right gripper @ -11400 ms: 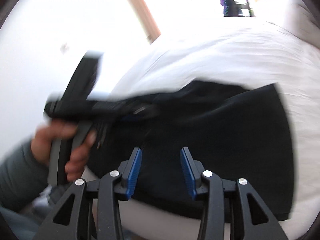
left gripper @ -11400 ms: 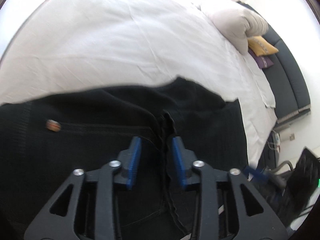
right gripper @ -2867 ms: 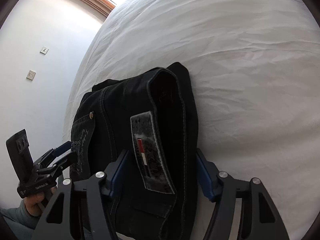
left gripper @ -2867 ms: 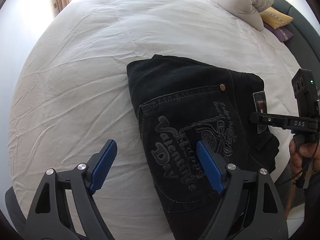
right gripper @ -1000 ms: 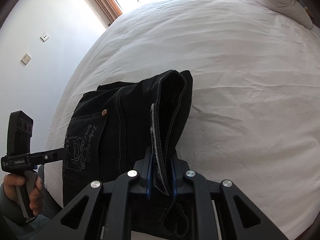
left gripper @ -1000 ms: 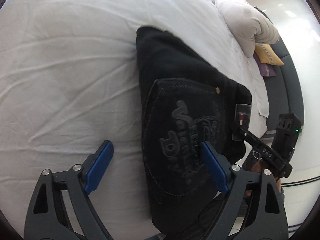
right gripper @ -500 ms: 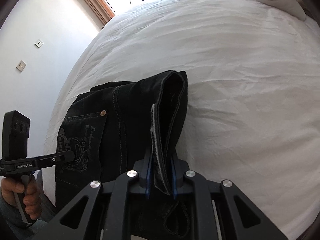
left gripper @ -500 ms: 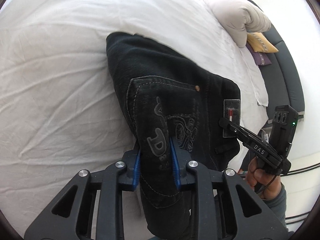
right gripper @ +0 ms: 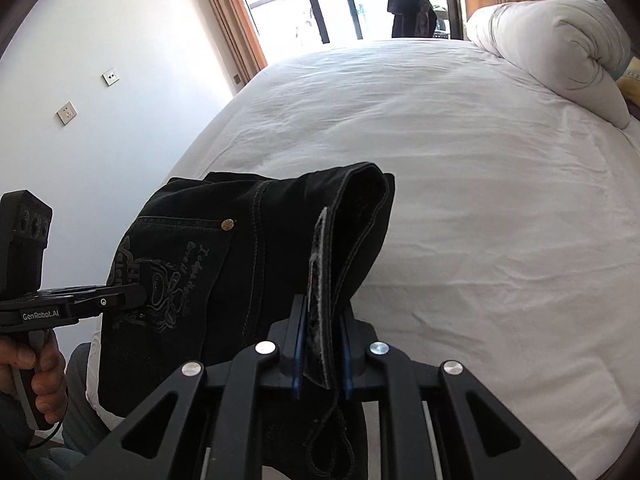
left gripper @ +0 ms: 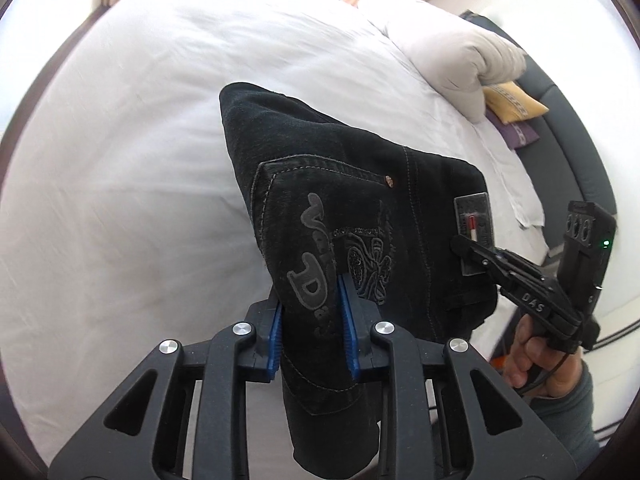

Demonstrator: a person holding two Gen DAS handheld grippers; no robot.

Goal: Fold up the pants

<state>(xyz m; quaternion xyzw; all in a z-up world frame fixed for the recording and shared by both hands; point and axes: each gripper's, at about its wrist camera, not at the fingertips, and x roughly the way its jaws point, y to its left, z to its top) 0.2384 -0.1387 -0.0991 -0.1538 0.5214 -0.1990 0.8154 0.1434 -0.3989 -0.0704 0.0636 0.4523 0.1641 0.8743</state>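
Bedroom, white-sheeted bed (right gripper: 460, 168) filling both views, rolled duvet (right gripper: 560, 36) at the head, balcony door (right gripper: 340, 0) beyond. Black jeans (left gripper: 360, 208), folded into a thick bundle, hanging above the near edge of the bed, carried at two points. Left gripper (left gripper: 310, 320) clamped on the back-pocket side, blue pads pressed into the embroidered denim; right gripper (right gripper: 320, 356) clamped on the waistband end beside the leather patch (left gripper: 474, 224), jaws nearly together with the layered edge between them. Denim likely heavy and fairly stiff, not slippery, holding creases well but sagging between grips; layers apt to slide apart. Best hold: through all layers at seamed edges, waistband and pocket hem, wide apart.
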